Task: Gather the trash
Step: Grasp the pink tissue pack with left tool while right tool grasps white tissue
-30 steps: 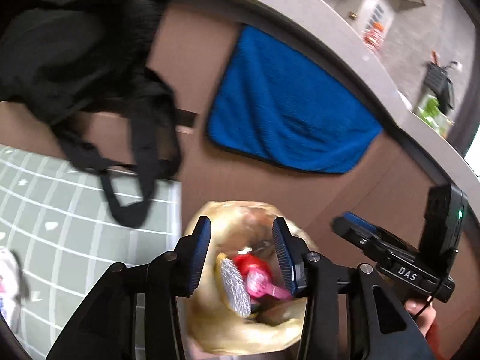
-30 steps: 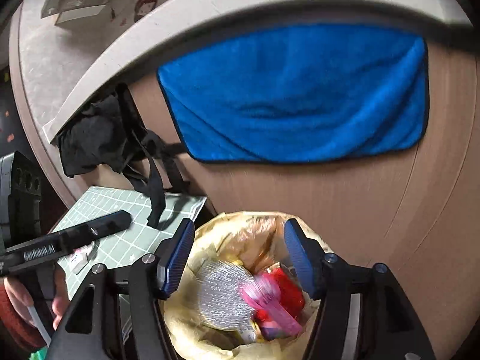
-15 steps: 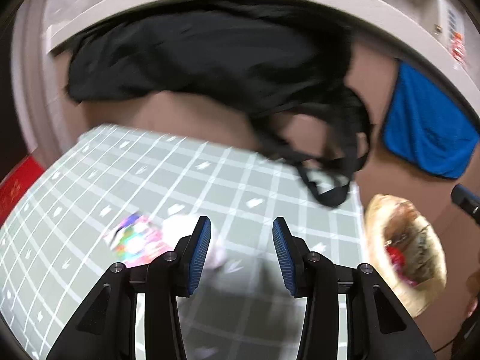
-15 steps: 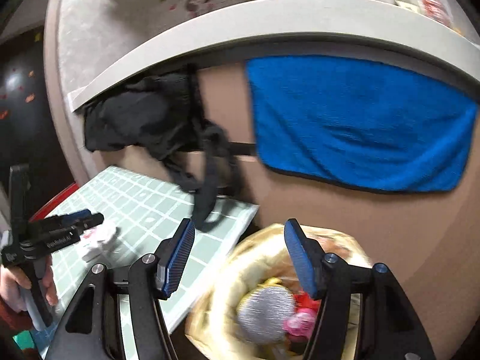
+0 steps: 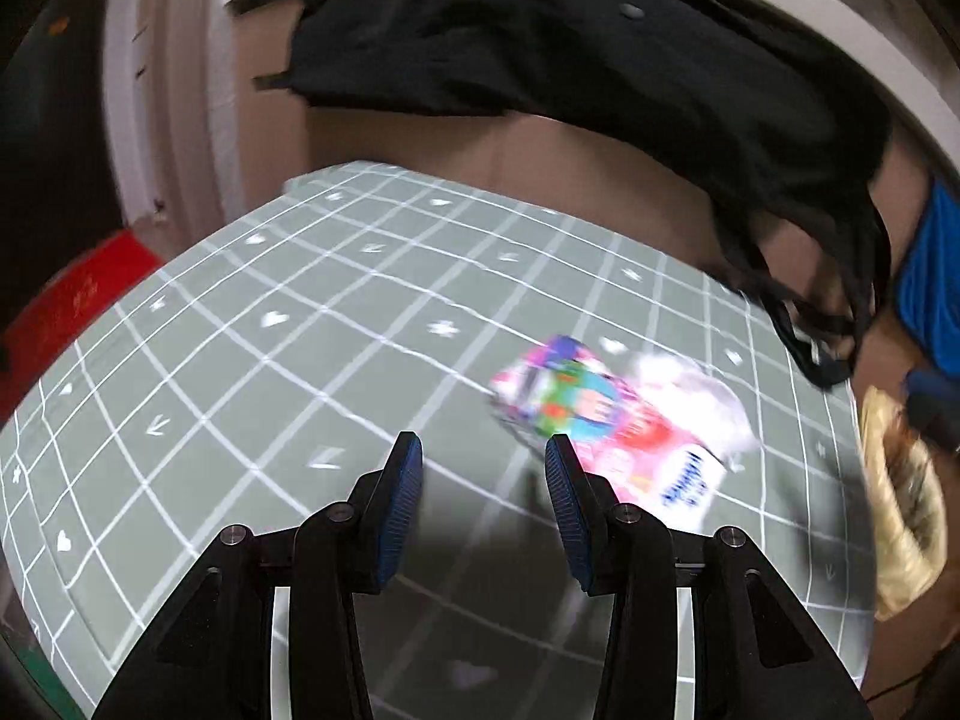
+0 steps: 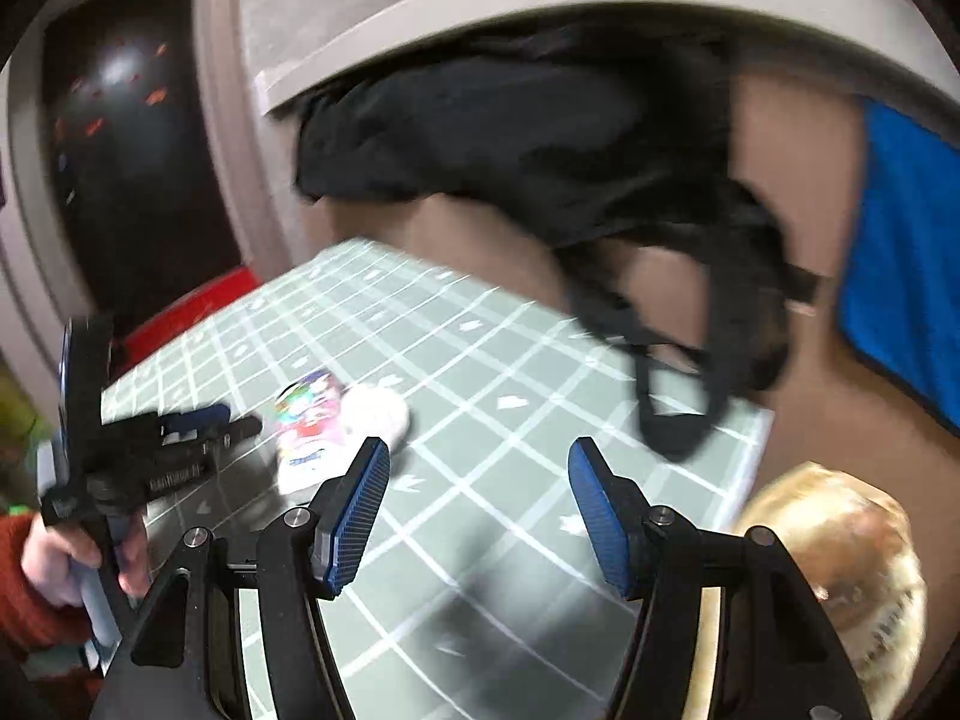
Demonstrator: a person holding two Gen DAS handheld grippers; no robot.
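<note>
Fingers spread on left gripper, empty, hovering just short of colourful wrapper and white crumpled tissue lying on gridded tabletop; right gripper also spread, empty; trash bag at tabletop's right edge holds something already; these two pieces left to collect

A grey-green gridded mat covers the bench, carrying a colourful wrapper touching a white crumpled tissue at its 2 o'clock, with black bag straps draped onto the mat's far edge.
</note>
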